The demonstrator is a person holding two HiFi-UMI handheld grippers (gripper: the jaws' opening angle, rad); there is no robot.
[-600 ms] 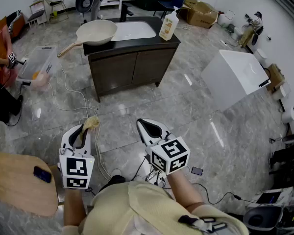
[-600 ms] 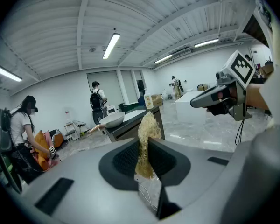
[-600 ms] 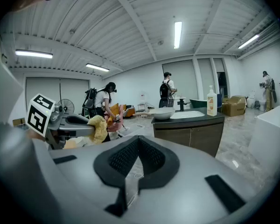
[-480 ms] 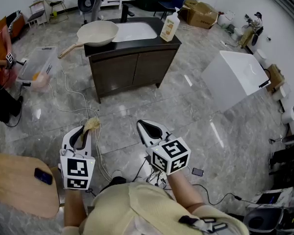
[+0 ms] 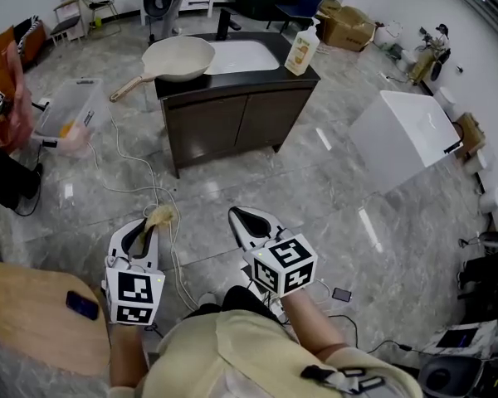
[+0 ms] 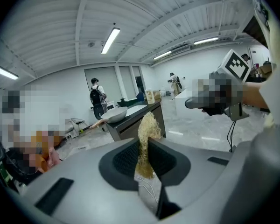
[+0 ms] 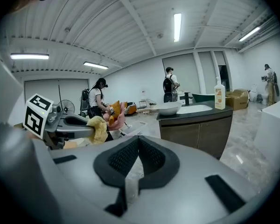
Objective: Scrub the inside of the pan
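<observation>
A cream pan [image 5: 178, 59] with a wooden handle rests on a dark cabinet [image 5: 232, 110] beside a white sink [image 5: 242, 56], far ahead of both grippers. My left gripper [image 5: 147, 229] is shut on a tan fibrous scrubber [image 5: 160, 215], which sticks up between the jaws [image 6: 148, 129]. The pan [image 6: 115, 114] shows small in the distance past it. My right gripper [image 5: 243, 219] is shut with nothing in it, its jaws meeting [image 7: 138, 146]. From the right gripper view the pan [image 7: 169, 108] sits on the cabinet top, and the left gripper's scrubber [image 7: 97, 129] is at the left.
A soap bottle [image 5: 301, 52] stands at the counter's right end. A white box [image 5: 407, 131] sits on the floor to the right, a clear bin [image 5: 66, 110] to the left. A cable [image 5: 141, 172] trails over the floor. A wooden table [image 5: 25, 305] with a phone is at lower left.
The cabinet and pan sit slightly lower and to the right in the head view. Both grippers keep the same pose and grip.
</observation>
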